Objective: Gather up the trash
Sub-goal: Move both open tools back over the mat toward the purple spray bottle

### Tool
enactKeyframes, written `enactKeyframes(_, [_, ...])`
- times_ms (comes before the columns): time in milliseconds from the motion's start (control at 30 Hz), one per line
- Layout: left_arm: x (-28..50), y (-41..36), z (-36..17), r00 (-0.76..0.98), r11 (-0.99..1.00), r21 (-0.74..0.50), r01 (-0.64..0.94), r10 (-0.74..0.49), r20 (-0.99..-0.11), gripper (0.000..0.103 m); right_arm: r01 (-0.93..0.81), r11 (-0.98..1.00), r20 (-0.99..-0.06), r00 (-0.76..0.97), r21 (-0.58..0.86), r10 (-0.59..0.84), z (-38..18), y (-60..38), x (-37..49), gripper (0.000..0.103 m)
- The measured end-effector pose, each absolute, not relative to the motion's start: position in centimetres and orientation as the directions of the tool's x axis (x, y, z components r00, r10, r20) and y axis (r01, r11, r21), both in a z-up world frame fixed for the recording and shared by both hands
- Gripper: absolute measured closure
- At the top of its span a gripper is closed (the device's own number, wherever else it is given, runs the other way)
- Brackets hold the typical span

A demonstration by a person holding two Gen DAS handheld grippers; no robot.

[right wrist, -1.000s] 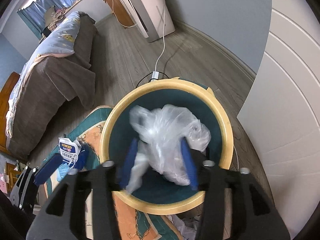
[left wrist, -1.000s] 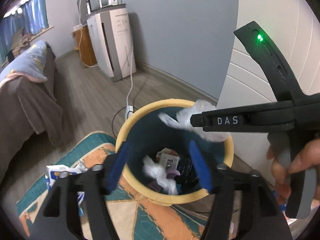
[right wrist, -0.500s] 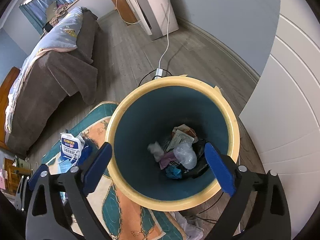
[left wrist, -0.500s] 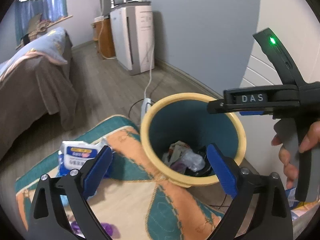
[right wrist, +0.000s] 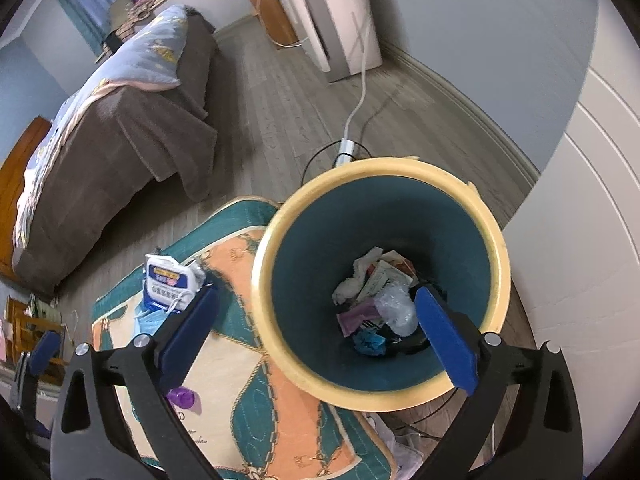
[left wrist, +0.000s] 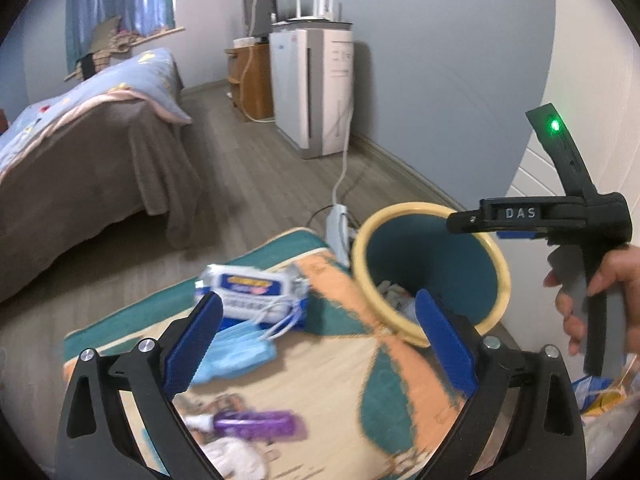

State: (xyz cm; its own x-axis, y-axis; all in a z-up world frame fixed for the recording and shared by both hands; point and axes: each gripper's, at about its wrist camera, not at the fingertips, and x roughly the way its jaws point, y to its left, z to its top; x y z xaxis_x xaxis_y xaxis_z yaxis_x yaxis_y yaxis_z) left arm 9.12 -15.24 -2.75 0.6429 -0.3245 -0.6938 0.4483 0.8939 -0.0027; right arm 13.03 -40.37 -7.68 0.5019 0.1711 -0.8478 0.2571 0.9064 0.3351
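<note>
A yellow-rimmed teal trash bin point(right wrist: 496, 248) stands at the rug's far edge and holds mixed trash, with a clear plastic bag point(right wrist: 396, 310) on top. My right gripper point(right wrist: 320, 332) is open and empty above the bin's mouth. My left gripper point(left wrist: 320, 340) is open and empty over the rug, left of the bin point(left wrist: 362, 276). On the rug lie a wet-wipes pack point(left wrist: 252, 290), a blue face mask point(left wrist: 236, 354), a purple bottle point(left wrist: 256, 420) and white tissue point(left wrist: 236, 456). The right gripper's body point(left wrist: 560, 216) shows in the left wrist view.
A patterned teal and orange rug point(right wrist: 256, 420) covers the floor. A bed point(left wrist: 80, 160) stands at left. A white appliance point(left wrist: 316, 92) and its cable with power strip point(left wrist: 338, 220) are beyond the bin. A white panel point(right wrist: 580, 240) is at right. More litter point(left wrist: 600, 394) lies at lower right.
My right gripper opened and dropped the clear plastic bag into the bin. My left gripper opened too and swung left, away from the bin, bringing the rug's litter into view.
</note>
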Motion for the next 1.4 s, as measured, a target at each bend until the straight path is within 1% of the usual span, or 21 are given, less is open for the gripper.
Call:
enactKeyframes(167, [8.2, -11.2, -1.8, 0.664, 0.917, 0.045, 0.395, -0.252, -0.704, 0.007, 0.177, 0.943, -0.847, 0.508, 0.280, 0.156, -6.3, -37.2, 13.2, 0.006])
enactKeyframes(300, [6.8, -7.3, -0.8, 0.658, 0.937, 0.005, 0.348, -0.240, -0.714, 0.007, 0.096, 0.964, -0.848, 0.502, 0.248, 0.168, -5.4, -34.2, 13.2, 0.006])
enactKeyframes(400, [5.5, -4.9, -0.6, 0.673, 0.948, -0.007, 0.319, -0.231, -0.703, 0.006, 0.039, 0.972, -0.850, 0.493, 0.232, 0.183, -5.0, -32.4, 13.2, 0.006])
enactKeyframes(567, [4.1, -2.1, -1.8, 0.678, 0.963, -0.039, 0.266, -0.216, -0.702, 0.006, -0.029, 0.981, -0.860, 0.476, 0.193, 0.183, -5.0, -29.6, 12.8, 0.006])
enactKeyframes(667, [4.1, -0.7, -2.3, 0.693, 0.970, -0.019, 0.241, -0.185, -0.697, 0.006, -0.069, 0.986, -0.877, 0.450, 0.153, 0.168, -5.5, -27.9, 12.5, 0.006])
enactKeyframes(800, [4.6, 1.4, -3.4, 0.681, 0.979, -0.022, 0.203, -0.157, -0.716, 0.006, -0.128, 0.987, -0.901, 0.411, 0.096, 0.141, -6.7, -25.4, 12.3, 0.006])
enactKeyframes(900, [5.2, 2.9, -4.5, 0.662, 0.985, -0.040, 0.171, -0.145, -0.735, 0.006, -0.183, 0.979, -0.913, 0.379, 0.089, 0.153, -7.6, -23.3, 12.3, 0.006])
enactKeyframes(1033, [5.7, 4.4, -6.1, 0.638, 0.989, -0.025, 0.146, -0.113, -0.762, 0.006, -0.241, 0.966, -0.926, 0.334, 0.097, 0.177, -8.7, -20.7, 12.3, 0.006])
enactKeyframes(1133, [5.9, 5.2, -7.0, 0.618, 0.991, -0.014, 0.134, -0.094, -0.781, 0.006, -0.290, 0.948, -0.925, 0.309, 0.128, 0.220, -9.2, -18.4, 12.2, 0.006])
enactKeyframes(1267, [6.1, 6.4, -8.0, 0.593, 0.995, -0.033, 0.098, -0.085, -0.801, 0.006, -0.365, 0.919, -0.922, 0.282, 0.151, 0.264, -10.1, -16.2, 12.0, 0.006])
enactKeyframes(1400, [6.7, 6.9, -9.3, 0.558, 0.996, -0.004, 0.088, -0.053, -0.828, 0.006, -0.388, 0.909, -0.928, 0.260, 0.153, 0.268, -11.3, -15.3, 12.3, 0.006])
